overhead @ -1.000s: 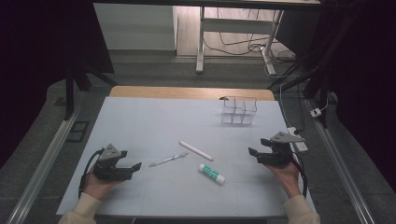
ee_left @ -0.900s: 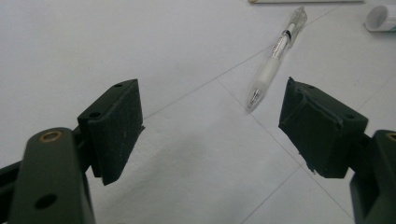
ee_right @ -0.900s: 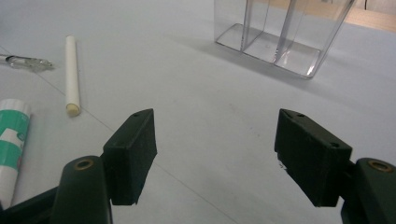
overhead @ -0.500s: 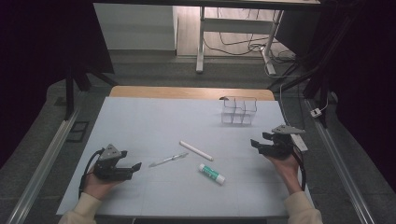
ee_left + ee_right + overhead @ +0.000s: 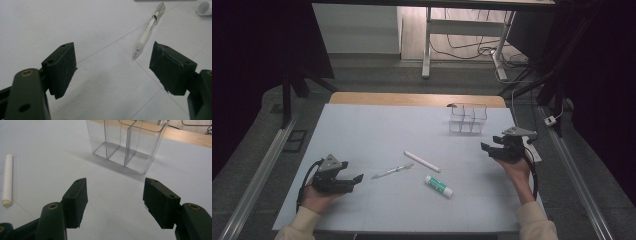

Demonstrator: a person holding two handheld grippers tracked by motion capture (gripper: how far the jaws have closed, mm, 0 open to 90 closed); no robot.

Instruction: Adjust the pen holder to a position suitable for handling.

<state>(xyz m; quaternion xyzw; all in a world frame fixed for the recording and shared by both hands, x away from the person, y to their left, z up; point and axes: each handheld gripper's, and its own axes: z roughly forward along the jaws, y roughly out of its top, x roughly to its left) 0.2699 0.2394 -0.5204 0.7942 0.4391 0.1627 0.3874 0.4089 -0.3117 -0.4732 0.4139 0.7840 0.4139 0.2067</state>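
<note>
The left gripper (image 5: 354, 179) rests low at the near left of the table (image 5: 377, 125), held in the person's left hand (image 5: 314, 197), jaws spread with nothing between them. In the left gripper view the two black jaws frame bare table surface, and the clear-barrelled pen (image 5: 149, 31) lies just beyond them, its tip pointing back toward the right-hand jaw but apart from it. From the high view the same pen (image 5: 392, 171) lies near the table's middle, a short way ahead of the left gripper. A white cylindrical stick (image 5: 422, 161) lies just beyond the pen, angled across the table, and a glue stick with a green label (image 5: 438, 185) lies nearer the person — none of the three touch each other. The right gripper (image 5: 488, 149) is held above the right side of the table in the right hand (image 5: 517, 170); its jaws stand wide with nothing between them and have just been closing slightly. In the right gripper view the jaws point toward the clear plastic divided organizer (image 5: 127, 143), which stands upright near the far edge — its compartments appear empty. The white stick (image 5: 7, 180) shows at that view's left, well apart from the jaws.
</note>
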